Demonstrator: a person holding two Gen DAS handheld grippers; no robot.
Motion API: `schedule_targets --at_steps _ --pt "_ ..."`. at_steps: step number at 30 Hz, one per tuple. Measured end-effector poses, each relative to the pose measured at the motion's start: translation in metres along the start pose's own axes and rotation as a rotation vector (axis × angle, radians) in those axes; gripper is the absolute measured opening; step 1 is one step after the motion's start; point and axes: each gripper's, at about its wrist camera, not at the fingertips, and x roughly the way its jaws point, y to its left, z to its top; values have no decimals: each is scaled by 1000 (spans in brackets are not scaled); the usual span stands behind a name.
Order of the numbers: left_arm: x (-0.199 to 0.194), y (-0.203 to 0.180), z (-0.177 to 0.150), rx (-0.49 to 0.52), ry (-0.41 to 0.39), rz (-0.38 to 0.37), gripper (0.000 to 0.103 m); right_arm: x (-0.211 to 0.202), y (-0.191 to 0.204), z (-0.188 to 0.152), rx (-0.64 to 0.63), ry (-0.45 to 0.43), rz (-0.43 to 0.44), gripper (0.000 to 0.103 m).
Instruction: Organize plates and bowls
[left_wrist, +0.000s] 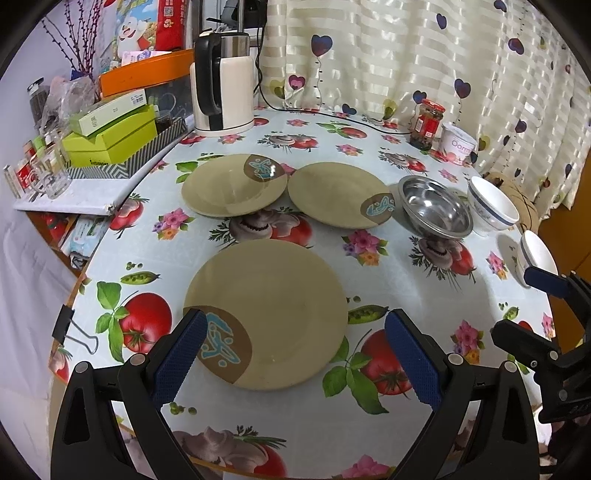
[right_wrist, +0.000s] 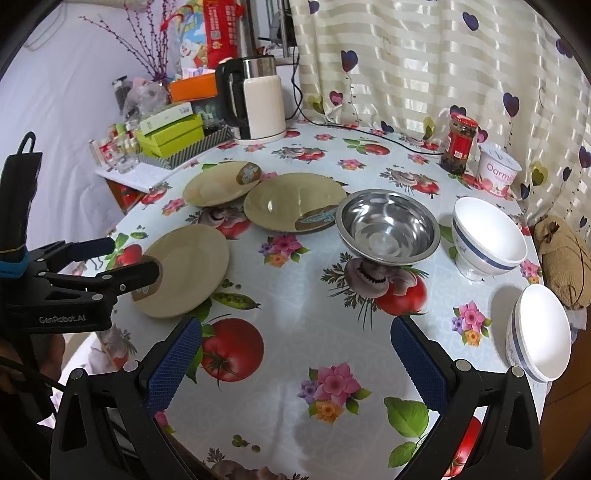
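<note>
Three tan plates lie on the flowered table. The near plate (left_wrist: 266, 314) (right_wrist: 188, 269) sits right in front of my left gripper (left_wrist: 295, 339), which is open and empty above its near edge. Two more plates (left_wrist: 234, 184) (left_wrist: 340, 194) lie behind it, also in the right wrist view (right_wrist: 218, 182) (right_wrist: 291, 201). A steel bowl (left_wrist: 436, 206) (right_wrist: 388, 225) stands right of them. A white blue-banded bowl (left_wrist: 491, 205) (right_wrist: 487, 236) stands beyond it, and another (left_wrist: 535, 254) (right_wrist: 539, 336) lies tilted near the right edge. My right gripper (right_wrist: 295, 350) is open and empty over bare tablecloth.
A kettle (left_wrist: 225, 81) (right_wrist: 258, 99) stands at the back with its cord. A red-lidded jar (left_wrist: 426, 123) (right_wrist: 460, 144) and a white tub (left_wrist: 458, 142) (right_wrist: 496, 171) stand back right. Green boxes (left_wrist: 110, 136) and small glasses (left_wrist: 44, 170) crowd a shelf on the left. A binder clip (left_wrist: 70, 328) grips the table's left edge.
</note>
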Motion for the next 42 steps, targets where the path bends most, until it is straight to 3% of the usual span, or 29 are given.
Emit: schedule_targets --at_steps 42 --pt "-2 0 0 -10 -19 -21 93 3 2 -3 32 24 16 102"
